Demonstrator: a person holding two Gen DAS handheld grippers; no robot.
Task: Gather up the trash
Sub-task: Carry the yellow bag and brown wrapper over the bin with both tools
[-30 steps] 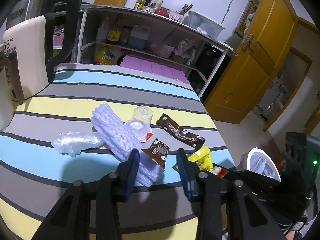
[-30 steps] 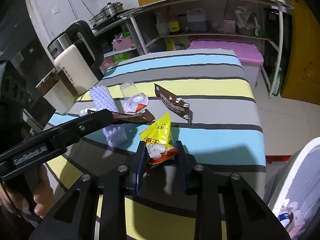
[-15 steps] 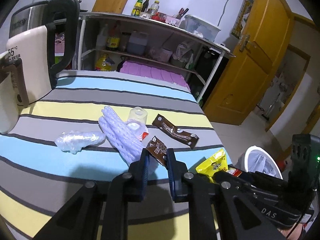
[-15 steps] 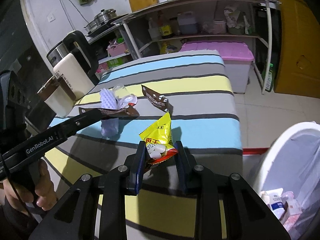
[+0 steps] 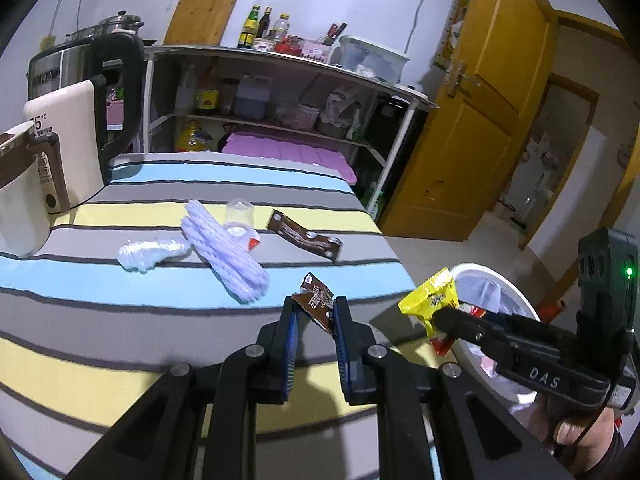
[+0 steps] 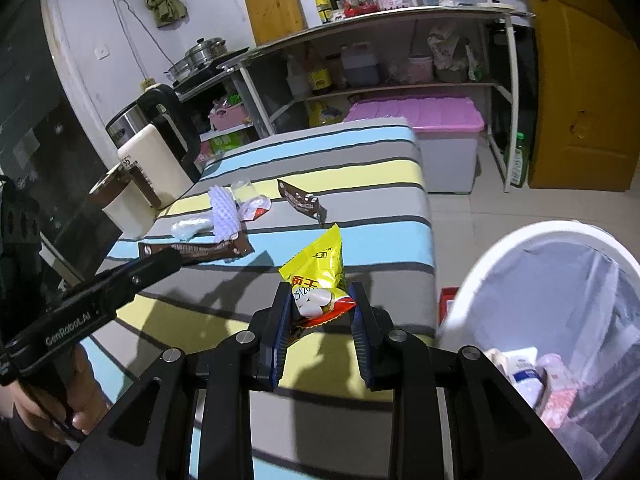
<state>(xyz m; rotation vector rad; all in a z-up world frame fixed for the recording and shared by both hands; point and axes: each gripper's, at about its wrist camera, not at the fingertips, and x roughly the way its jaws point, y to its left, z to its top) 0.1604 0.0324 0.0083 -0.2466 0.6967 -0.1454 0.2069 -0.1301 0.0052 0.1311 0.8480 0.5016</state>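
**Q:** Yellow foil, lower centre of the right wrist view: what holds it?

**A:** The yellow snack packet (image 6: 316, 276) is clamped between the blue pads of the right gripper (image 6: 319, 308), raised above the near right edge of the striped tablecloth (image 6: 360, 160). In the left wrist view the same packet (image 5: 434, 300) sits at the rim of the white trash bin (image 5: 516, 292).

**Q:** And the left gripper?

**A:** The left gripper (image 5: 314, 316) is closed on a brown wrapper (image 5: 316, 300), lifted clear of the cloth. Seen from the right wrist camera, that wrapper (image 6: 200, 249) extends sideways from the tool's tip.

**Q:** What trash lies on the table?

**A:** Toward the far side: a second brown wrapper (image 5: 306, 236) lying flat; left of it a clear plastic cup (image 5: 239, 216) tipped on its side; touching the cup, a lavender foam net sleeve (image 5: 224, 256); left again, a crumpled clear plastic bag (image 5: 150, 250).

**Q:** Beyond these?

**A:** The bin (image 6: 560, 320), lined with a clear bag and holding some packaging, stands on the floor right of the table. A cream electric kettle (image 5: 68, 140) and a mug (image 5: 20, 196) occupy the far left corner.
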